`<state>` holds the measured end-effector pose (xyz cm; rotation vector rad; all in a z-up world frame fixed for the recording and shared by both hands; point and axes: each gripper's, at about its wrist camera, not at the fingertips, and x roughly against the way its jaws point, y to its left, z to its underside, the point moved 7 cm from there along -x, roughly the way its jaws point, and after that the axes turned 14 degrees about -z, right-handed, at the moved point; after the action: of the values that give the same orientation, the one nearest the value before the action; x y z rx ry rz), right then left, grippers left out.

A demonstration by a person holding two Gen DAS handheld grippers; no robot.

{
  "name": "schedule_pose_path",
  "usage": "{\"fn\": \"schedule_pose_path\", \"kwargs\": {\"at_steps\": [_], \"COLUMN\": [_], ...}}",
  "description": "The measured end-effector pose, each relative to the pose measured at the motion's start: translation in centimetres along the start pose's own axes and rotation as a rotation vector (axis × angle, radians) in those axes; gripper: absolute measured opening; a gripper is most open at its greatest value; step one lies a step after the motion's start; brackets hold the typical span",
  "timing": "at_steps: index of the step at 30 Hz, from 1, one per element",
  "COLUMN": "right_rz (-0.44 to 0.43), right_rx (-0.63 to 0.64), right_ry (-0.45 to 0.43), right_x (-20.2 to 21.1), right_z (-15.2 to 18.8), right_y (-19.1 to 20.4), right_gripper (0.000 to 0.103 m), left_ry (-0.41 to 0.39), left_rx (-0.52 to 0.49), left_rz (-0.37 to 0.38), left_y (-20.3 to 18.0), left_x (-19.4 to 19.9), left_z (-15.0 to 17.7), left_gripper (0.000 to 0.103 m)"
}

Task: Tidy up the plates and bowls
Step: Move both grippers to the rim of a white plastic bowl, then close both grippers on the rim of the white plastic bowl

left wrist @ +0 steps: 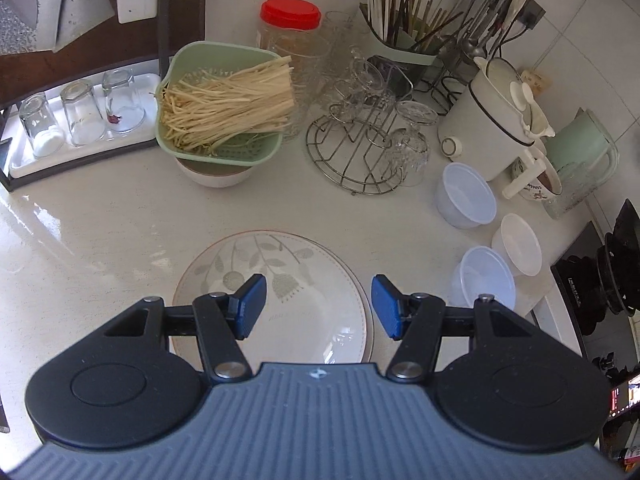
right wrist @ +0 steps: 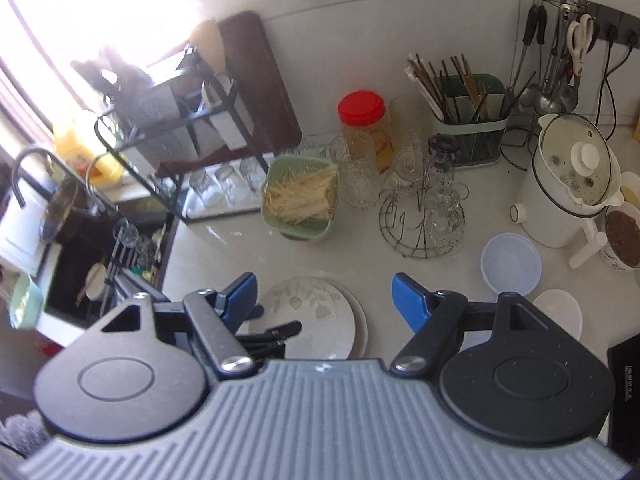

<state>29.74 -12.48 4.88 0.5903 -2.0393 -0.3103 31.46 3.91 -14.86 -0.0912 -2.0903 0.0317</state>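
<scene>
Left gripper (left wrist: 319,306) fingers spread above stacked leaf-pattern plates (left wrist: 256,264) on tabletop (left wrist: 100,232); right gripper (right wrist: 324,300) fingers spread, empty.

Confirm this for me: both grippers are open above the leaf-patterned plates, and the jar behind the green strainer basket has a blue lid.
One detail is wrong: the jar has a red lid, not blue, as the left wrist view shows. The rest holds: the left gripper and right gripper are open above the leaf-patterned plates, and the jar stands behind the green strainer basket.
</scene>
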Motion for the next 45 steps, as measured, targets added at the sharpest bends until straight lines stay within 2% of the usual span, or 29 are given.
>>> {"fn": "schedule_pose_path", "kwargs": {"at_steps": [3,6,13,15,19,24,29,38,41,45], "right_rz": [0.023,0.011,0.107,0.110,0.119,0.144,0.141,0.164,0.173,0.194], "right_rx": [-0.047,-0.138,-0.154,-0.164,-0.189,-0.251,-0.310,-0.424,-0.413,-0.396], "right_ry": [-0.017,0.051,0.086,0.087,0.178,0.179,0.232,0.120,0.065,0.005], "right_x": [-0.1,-0.9,-1.0,-1.2,-2.8,-3.2,-4.3,-4.2,-4.2,-4.4], "right_z": [-0.9,-0.1,0.6,0.8,2.4,2.9,5.0,9.5,10.5,11.4], "right_y": [-1.2,-2.6,-5.0,-5.6,-6.9,-9.2,-11.1,-17.8,-19.3,-21.1], "right_gripper": [0.076,0.076,0.076,0.076,0.075,0.075,0.075,0.075,0.074,0.069], "left_ry": [0.000,0.031,0.058,0.063,0.074,0.090,0.089,0.097,0.108,0.108], "left_rx": [-0.005,-0.006,-0.016,-0.017,-0.015,-0.016,-0.025,-0.044,-0.041,-0.052], "left_rz": [0.004,0.006,0.061,0.065,0.084,0.105,0.134,0.176,0.201,0.237], "left_y": [-0.3,-0.9,-3.6,-4.3,-5.8,-7.5,-9.6,-13.3,-14.5,-16.2], "left_x": [-0.5,-1.6,-4.3,-4.7,-5.8,-7.2,-8.1,-8.9,-9.4,-9.9], "left_z": [-0.3,0.1,0.1,0.0,0.1,0.2,0.0,1.0,1.3,1.4], "left_gripper": [0.064,0.064,0.064,0.064,0.064,0.064,0.064,0.063,0.063,0.063]}}
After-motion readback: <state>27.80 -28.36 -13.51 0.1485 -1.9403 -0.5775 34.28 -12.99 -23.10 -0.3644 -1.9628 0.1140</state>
